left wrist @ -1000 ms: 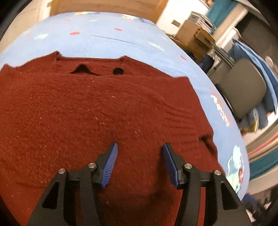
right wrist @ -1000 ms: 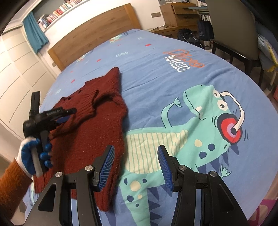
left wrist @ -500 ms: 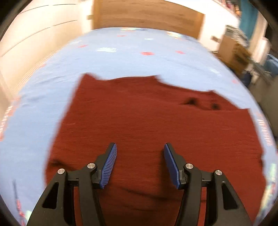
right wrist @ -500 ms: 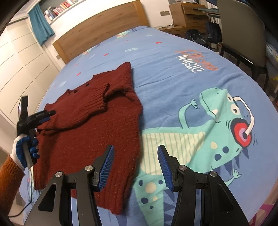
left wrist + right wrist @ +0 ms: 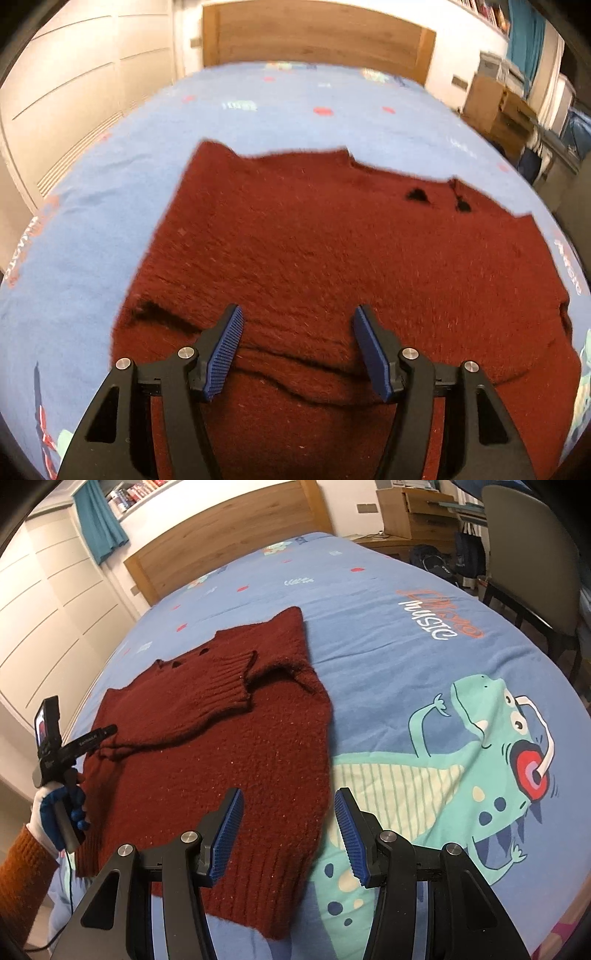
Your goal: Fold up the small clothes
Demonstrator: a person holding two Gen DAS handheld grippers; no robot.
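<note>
A dark red knitted sweater lies flat on the blue bedspread, with one sleeve folded across its chest. In the left wrist view the sweater fills the middle. My left gripper is open and empty, just above the sweater's near part; it also shows in the right wrist view at the sweater's left edge. My right gripper is open and empty, above the sweater's lower right hem.
The bedspread has a green dinosaur print to the right of the sweater. A wooden headboard stands at the far end. A chair and a wooden desk stand on the right. White wardrobe doors line the left.
My left gripper has swung its view left across the sweater and now faces the headboard. My right gripper has moved a little closer over the sweater's hem. Both stay open.
</note>
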